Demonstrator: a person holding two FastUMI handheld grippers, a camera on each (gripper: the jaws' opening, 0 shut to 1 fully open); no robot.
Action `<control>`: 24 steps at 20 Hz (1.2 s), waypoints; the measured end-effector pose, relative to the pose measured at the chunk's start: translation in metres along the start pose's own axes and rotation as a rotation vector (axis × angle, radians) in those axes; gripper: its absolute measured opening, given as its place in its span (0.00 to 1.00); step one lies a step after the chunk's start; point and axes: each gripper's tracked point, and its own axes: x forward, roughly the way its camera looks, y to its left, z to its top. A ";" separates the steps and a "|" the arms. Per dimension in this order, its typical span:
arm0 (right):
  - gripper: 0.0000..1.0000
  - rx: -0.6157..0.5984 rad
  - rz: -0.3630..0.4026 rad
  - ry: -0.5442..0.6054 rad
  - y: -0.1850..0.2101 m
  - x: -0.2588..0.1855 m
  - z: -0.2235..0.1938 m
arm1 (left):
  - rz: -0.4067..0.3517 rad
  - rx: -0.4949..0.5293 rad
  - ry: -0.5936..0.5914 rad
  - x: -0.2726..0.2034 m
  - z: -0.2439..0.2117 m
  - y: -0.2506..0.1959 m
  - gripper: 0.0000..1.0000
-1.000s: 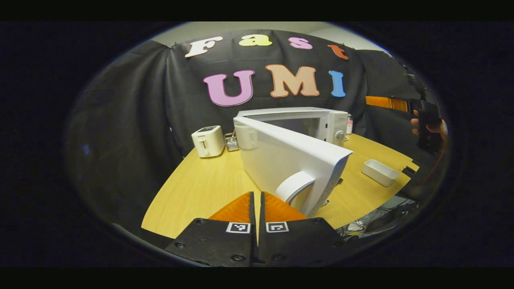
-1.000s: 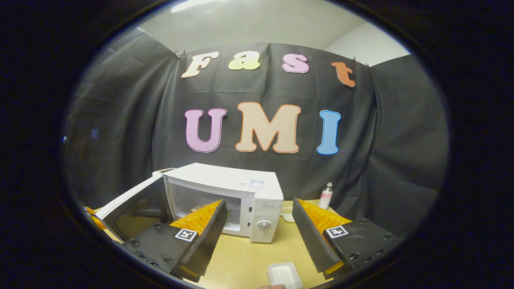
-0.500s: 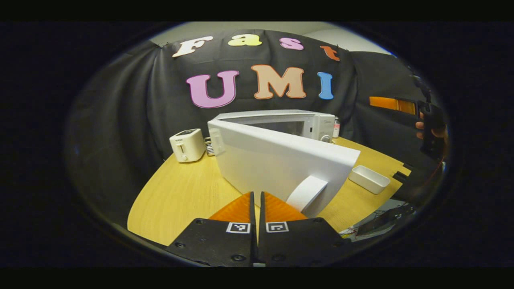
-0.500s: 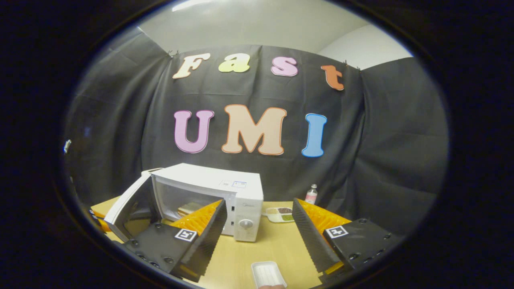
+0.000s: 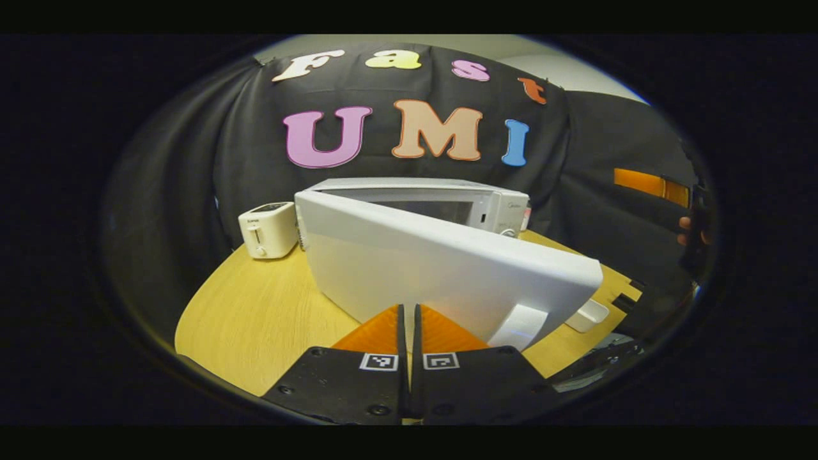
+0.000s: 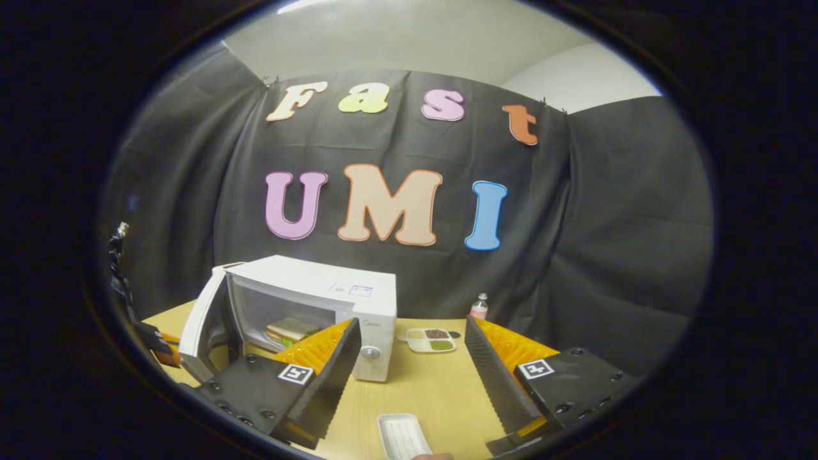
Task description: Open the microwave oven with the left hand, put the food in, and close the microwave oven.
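My left gripper (image 5: 409, 313) fingers pressed together, empty, at microwave door (image 5: 447, 268), half-open. Right gripper (image 6: 409, 358) spread wide, empty. Sandwich (image 6: 291, 330) inside microwave (image 6: 319, 300).

The left gripper view sits low and close against the outer face of the microwave door (image 5: 447, 268), looking along it across the table (image 5: 255, 306) toward the booth wall. The right gripper view sits farther back and higher, facing the microwave (image 6: 307, 306) front-on, its open cavity visible. Both views share the microwave, its door (image 6: 201, 319), the table (image 6: 434, 383) and the white tray (image 6: 402, 437)
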 end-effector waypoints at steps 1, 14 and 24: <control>0.92 -0.001 0.001 0.002 -0.001 0.001 0.000 | -0.010 -0.002 0.005 0.003 0.001 -0.004 0.01; 0.92 0.072 0.021 0.005 -0.004 0.011 0.015 | -0.097 0.076 -0.003 0.048 0.034 -0.038 0.00; 0.92 0.066 0.012 0.008 -0.019 0.018 0.018 | -0.105 0.104 -0.015 0.098 0.055 -0.054 0.00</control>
